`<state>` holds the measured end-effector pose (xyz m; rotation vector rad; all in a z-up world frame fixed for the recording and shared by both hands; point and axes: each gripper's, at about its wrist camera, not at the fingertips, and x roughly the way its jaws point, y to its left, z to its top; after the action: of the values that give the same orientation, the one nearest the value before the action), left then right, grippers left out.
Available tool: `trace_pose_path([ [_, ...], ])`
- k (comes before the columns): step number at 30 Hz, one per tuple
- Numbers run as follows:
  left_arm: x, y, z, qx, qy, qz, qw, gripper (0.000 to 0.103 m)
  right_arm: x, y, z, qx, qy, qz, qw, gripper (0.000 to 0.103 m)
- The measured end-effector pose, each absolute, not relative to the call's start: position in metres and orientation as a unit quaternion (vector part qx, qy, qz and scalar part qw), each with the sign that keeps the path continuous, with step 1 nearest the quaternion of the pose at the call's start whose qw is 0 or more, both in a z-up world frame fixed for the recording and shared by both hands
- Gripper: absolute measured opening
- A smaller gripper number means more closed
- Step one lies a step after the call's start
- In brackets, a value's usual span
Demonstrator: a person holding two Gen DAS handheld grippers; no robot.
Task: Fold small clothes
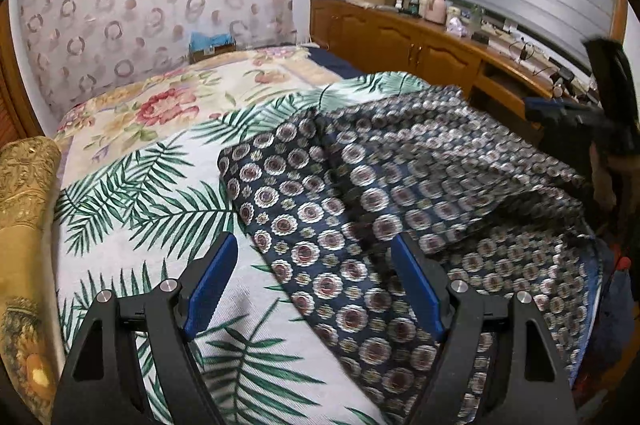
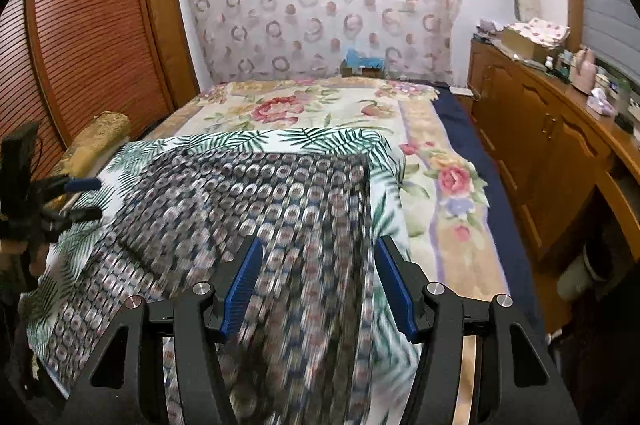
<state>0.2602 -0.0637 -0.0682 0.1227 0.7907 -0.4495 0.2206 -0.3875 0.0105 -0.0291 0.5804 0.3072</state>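
Note:
A dark blue garment [image 1: 360, 193] printed with round medallions lies rumpled on a white palm-leaf cloth [image 1: 132, 193] spread over the bed. My left gripper [image 1: 314, 285] hovers open over the garment's near left edge, with nothing between its blue pads [image 1: 212, 285]. In the right wrist view the same garment [image 2: 248, 193] is motion-blurred below my right gripper [image 2: 319, 285], whose pads [image 2: 394, 285] stand apart without pressing on the cloth. Each gripper shows in the other's view: the right gripper [image 1: 560, 113] at the garment's far right side, the left gripper [image 2: 86, 199] at its left side.
A floral blanket [image 2: 320, 105] covers the far half of the bed. A golden bolster [image 1: 24, 193] lies along its left side. A wooden cabinet [image 2: 540, 145] with clutter on top runs along the right. A louvred wardrobe door [image 2: 88, 33] stands on the left.

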Motion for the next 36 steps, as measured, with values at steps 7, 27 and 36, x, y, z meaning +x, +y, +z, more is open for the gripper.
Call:
trace_pose_path([
  [7,0.274,-0.062,-0.085,0.059,0.395,-0.223,0.889,0.080,0.312,-0.390,0.003,-0.009,0.350,0.147,0.925,0.050],
  [27,0.283,-0.041,-0.093,0.051,0.404,-0.208,0.889,0.080,0.345,-0.348,0.030,-0.073,0.343,0.105,0.931,0.029],
  [36,0.285,-0.050,-0.099,0.080,0.420,-0.204,0.881,0.089,0.265,-0.268,0.036,-0.090,0.329,0.210,0.916,0.041],
])
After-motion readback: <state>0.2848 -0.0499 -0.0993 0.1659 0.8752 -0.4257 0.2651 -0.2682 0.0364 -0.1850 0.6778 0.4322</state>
